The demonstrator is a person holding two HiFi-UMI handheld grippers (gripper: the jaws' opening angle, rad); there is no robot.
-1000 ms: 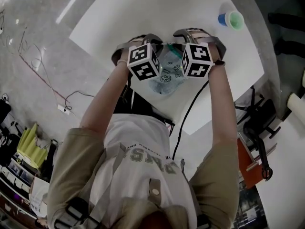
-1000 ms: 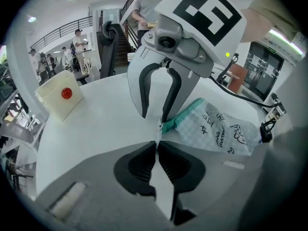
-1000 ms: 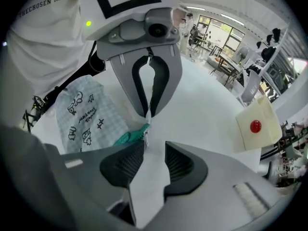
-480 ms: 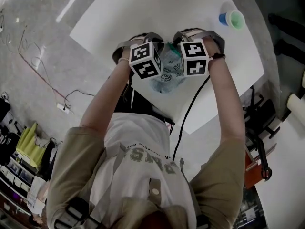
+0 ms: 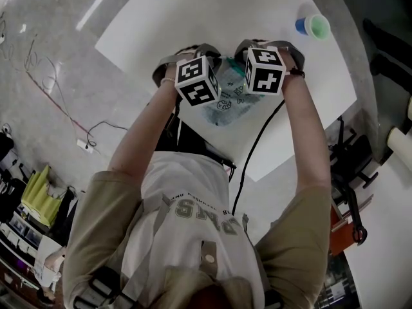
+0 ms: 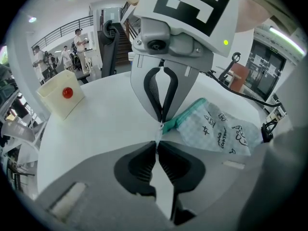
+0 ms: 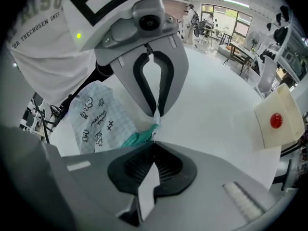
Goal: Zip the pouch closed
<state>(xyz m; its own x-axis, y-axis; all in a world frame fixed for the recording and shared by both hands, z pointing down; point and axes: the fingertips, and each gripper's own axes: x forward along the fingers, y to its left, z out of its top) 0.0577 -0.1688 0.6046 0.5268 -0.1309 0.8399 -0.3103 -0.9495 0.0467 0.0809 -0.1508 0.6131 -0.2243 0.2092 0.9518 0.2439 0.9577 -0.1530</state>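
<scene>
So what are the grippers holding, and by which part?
The pouch: left gripper and right gripper both pinch its teal zipper end; the right's fingers have just closed there.

The person's white shirt [image 7: 36, 47] carries the only legible print. In the right gripper view, large block letters at the top edge read "RISU", cut off at the frame. Below them a smaller line reads about "OR TRECHOSEN ONE", its start hidden. In the head view the same chest print [image 5: 206, 214] shows upside down, too distorted to read. The checked pouch [image 6: 224, 129] has small hand-lettered words beside doodles, too small to make out. The left marker cube [image 5: 197, 80] and right marker cube [image 5: 264, 70] bear black-and-white square code patterns.
</scene>
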